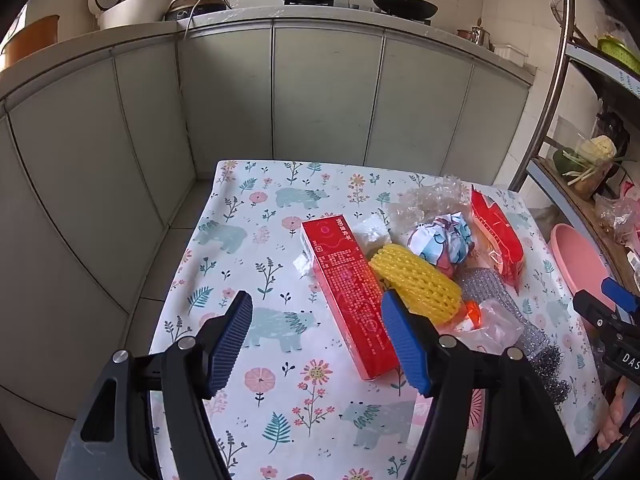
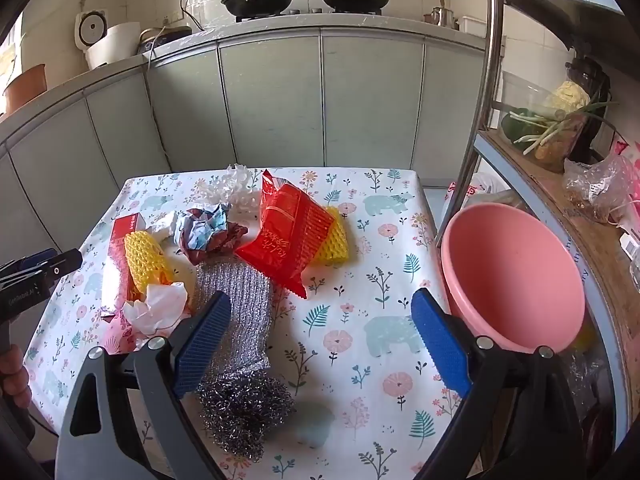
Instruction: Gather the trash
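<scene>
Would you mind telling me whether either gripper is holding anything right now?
Nothing is held: the left gripper and right gripper are both open above the table.

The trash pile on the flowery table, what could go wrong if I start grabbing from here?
1. The yellow foam net lies on the red box, so lifting the box may tip the net off.
2. The steel wool sits near the table's front edge, so a nudge from the open right gripper might push it off.
3. The pink basin sits beyond the table's right edge, so light wrappers carried there could drop short.
</scene>
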A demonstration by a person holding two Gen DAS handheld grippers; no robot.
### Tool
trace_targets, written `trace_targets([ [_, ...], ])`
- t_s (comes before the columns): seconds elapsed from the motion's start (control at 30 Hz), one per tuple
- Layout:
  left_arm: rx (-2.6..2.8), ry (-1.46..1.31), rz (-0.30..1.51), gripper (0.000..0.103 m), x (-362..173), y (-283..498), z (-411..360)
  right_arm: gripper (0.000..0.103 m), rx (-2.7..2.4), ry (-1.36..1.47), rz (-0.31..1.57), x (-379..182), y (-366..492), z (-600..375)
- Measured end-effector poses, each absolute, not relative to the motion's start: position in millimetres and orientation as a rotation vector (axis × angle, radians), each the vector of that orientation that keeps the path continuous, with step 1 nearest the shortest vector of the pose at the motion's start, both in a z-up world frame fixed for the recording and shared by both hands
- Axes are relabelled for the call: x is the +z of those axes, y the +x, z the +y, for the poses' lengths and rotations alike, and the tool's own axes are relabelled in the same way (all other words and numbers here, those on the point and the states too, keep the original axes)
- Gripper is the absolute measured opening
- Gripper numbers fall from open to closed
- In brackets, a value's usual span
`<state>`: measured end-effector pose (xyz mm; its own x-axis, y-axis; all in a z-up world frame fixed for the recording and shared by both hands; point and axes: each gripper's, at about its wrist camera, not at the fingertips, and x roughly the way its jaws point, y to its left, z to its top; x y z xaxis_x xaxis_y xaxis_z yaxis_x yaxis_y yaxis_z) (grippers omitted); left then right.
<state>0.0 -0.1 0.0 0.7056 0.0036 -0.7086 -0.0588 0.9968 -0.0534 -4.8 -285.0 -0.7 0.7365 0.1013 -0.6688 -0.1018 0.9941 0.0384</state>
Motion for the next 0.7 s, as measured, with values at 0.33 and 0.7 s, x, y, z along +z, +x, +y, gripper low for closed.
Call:
trace_targets([
  [0.33, 0.034, -0.088, 0.789, 0.067, -0.2, -0.6, 5.0, 0.092, 0.112, 0.002, 0.737, -0.5, -4.0, -283.6],
  [0.7, 0.031, -0.088, 0.786, 0.067, -0.4, -1.5, 4.5, 0.092, 0.111, -0.001, 0.74, -2.3, -5.6, -280.2],
])
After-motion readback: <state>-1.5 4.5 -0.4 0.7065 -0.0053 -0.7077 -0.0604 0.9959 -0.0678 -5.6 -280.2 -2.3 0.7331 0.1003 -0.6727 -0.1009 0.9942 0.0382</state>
